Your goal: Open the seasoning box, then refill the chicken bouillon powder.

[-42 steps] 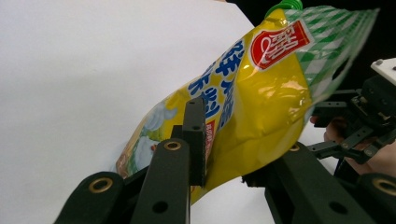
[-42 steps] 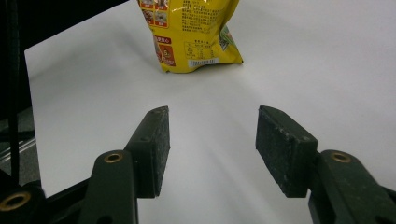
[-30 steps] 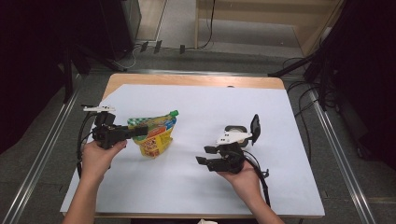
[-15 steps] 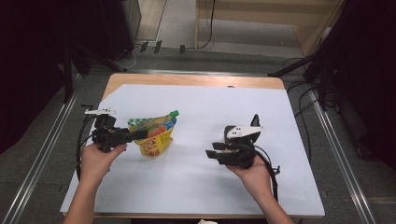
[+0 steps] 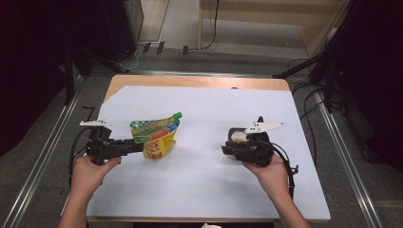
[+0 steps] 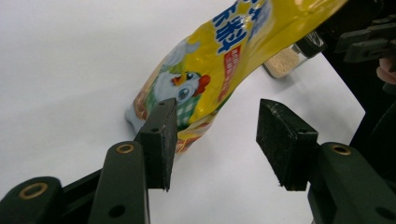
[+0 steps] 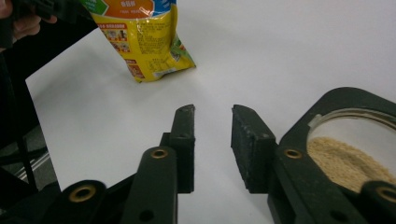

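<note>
A yellow refill pouch (image 5: 154, 137) with a green cap (image 5: 177, 115) is on the white sheet, left of centre. Its lower end (image 6: 154, 109) rests on the sheet and its body slants up. My left gripper (image 5: 139, 147) points at it from the left. Its jaws have just been opening, and the pads (image 6: 161, 135) stand apart with the pouch's corner just beyond one of them. My right gripper (image 5: 224, 151) is right of centre. Its jaws have just been closing and keep a narrow, empty gap (image 7: 212, 135). A clear jar of beige granules (image 7: 348, 154) sits right beside it.
The white sheet (image 5: 199, 185) covers a wooden table (image 5: 190, 81), with metal rails (image 5: 45, 156) along both sides. Cables trail from both grippers. The jar (image 6: 289, 58) stands far behind the pouch. Dark equipment surrounds the table.
My right hand has moved right and a little away from me, and its jaws have narrowed. The left gripper stayed by the pouch with its jaws spreading.
</note>
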